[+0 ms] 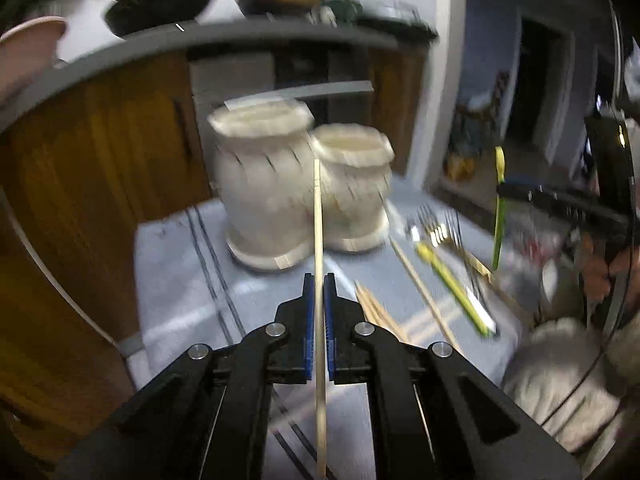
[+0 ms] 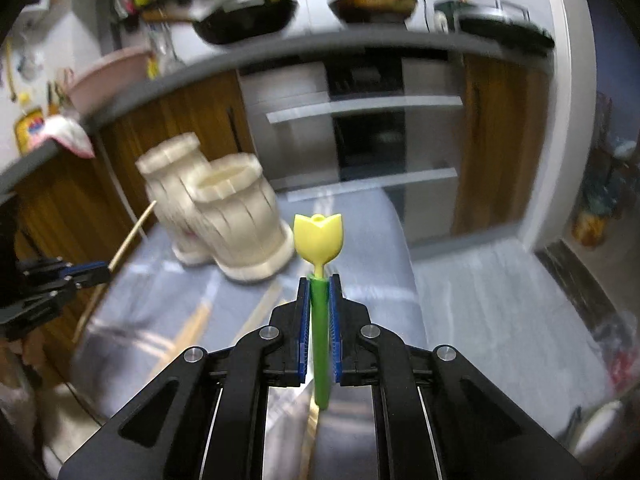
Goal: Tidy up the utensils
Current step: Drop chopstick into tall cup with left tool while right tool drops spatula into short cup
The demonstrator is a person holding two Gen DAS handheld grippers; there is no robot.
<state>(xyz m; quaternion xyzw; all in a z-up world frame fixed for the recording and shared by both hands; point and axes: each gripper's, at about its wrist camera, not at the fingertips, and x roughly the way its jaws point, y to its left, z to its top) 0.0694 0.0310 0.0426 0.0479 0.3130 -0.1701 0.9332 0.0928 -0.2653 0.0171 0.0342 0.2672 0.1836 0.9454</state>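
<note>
A wooden chopstick is pinched upright at the centre of the left view by the left hand-held gripper, and a green utensil with a yellow tulip-shaped end is clamped in the right hand-held gripper. Just beyond them, two pale slatted holders are set touching each other on the blue-clothed surface; their contents cannot be made out. More chopsticks, forks and a yellow-green handled piece are left lying at the right. A slip may be risked by the thin stick's narrow grip, and a holder could be tipped if its rim is struck.
</note>
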